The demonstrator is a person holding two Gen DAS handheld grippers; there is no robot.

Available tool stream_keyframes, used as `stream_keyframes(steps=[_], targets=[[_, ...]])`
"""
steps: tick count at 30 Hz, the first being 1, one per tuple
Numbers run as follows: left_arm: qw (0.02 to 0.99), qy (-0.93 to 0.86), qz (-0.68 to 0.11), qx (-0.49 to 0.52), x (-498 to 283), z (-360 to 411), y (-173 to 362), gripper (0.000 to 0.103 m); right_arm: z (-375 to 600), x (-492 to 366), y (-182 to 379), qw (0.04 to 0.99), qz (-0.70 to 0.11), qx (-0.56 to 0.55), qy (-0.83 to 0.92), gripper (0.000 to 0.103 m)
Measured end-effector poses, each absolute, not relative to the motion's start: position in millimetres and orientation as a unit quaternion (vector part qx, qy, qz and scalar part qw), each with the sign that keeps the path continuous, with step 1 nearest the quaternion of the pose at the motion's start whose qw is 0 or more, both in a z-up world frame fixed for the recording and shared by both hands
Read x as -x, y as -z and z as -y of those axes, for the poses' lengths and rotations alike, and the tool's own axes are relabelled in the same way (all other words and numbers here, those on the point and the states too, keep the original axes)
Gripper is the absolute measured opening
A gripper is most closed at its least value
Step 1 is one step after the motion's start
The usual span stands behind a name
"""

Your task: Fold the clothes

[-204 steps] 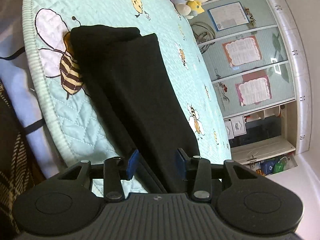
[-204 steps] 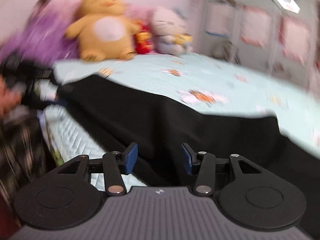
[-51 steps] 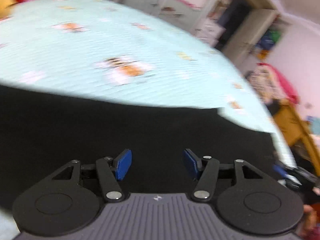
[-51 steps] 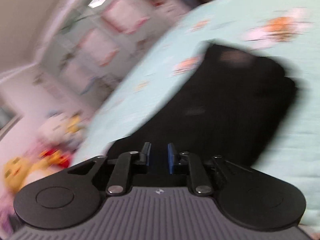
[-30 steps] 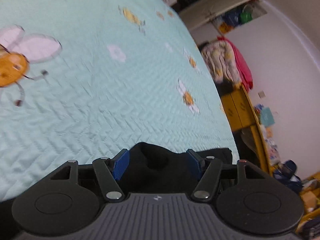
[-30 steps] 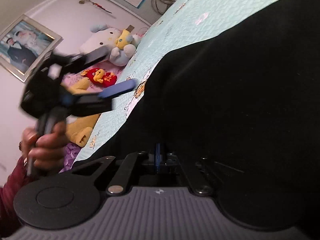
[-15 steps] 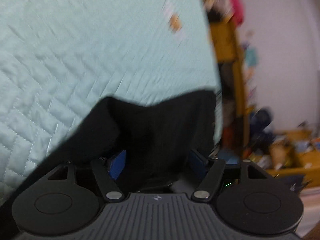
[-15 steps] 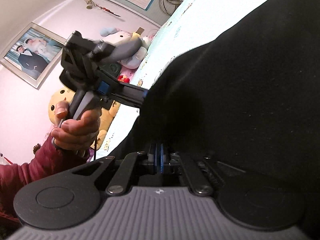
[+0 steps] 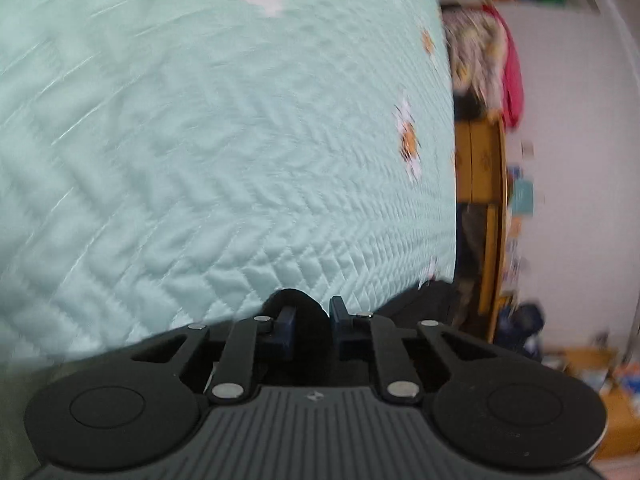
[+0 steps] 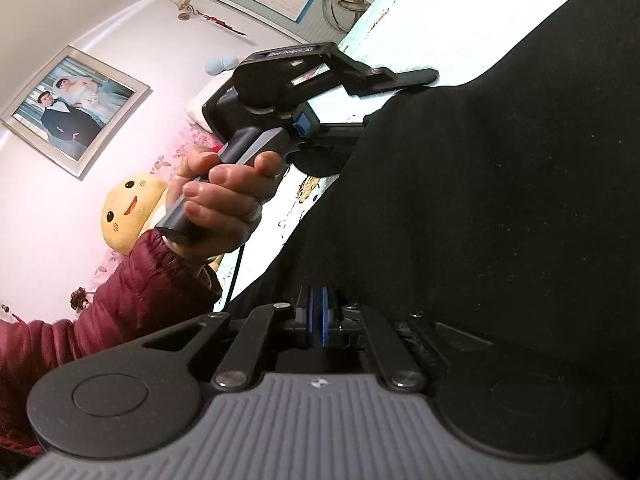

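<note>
Left tongs (image 9: 311,322) sit at the lower centre of the left wrist view, jaws closing with a bunched fold of the black garment (image 9: 298,304) between the blue pads; the frame is blurred, yet the cloth fills the narrow gap and the pads seem to press on it. Behind them the mint quilted bedspread (image 9: 208,152) fills the upper left and middle of the frame, and an orange wooden cabinet (image 9: 478,160) stands at the right.

Right tongs (image 10: 318,316) at the lower centre of the right wrist view are closed, blue pads nearly together, with the garment's edge pinched between them. The black garment (image 10: 500,184) covers the right half of that frame, draped over the tool's right side. At centre left a hand (image 10: 224,204) in a maroon sleeve (image 10: 120,292) grips the other tool's handle, whose fingers reach into the garment's upper edge. A yellow plush toy (image 10: 128,208) and a framed photo (image 10: 72,108) sit at the left.
</note>
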State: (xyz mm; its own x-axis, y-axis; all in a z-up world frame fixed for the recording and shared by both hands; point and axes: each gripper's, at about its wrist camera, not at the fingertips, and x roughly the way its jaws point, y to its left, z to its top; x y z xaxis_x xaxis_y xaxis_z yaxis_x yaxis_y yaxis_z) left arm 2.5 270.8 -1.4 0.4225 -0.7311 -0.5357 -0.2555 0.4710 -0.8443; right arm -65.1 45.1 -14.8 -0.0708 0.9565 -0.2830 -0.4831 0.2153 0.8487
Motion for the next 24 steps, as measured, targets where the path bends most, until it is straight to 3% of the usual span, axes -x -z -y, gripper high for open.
stream_keyframes(steps=[12, 16, 19, 24], targets=[[0.724, 0.134, -0.497, 0.459, 7, -283, -23, 0.018, -44, 67, 15, 0.629, -0.459, -0.262, -0.571, 0.003], [0.768, 0.063, -0.391, 0.504, 37, -319, -59, 0.035, -57, 64, 25, 0.627, -0.46, -0.264, -0.571, 0.003], [0.78, 0.119, -0.358, 0.499, 66, -295, -82, 0.056, -57, 65, 26, 0.625, -0.461, -0.265, -0.572, 0.004], [0.76, 0.21, -0.447, 0.423, 85, -215, -60, 0.056, -58, 65, 27, 0.624, -0.461, -0.265, -0.573, 0.006]])
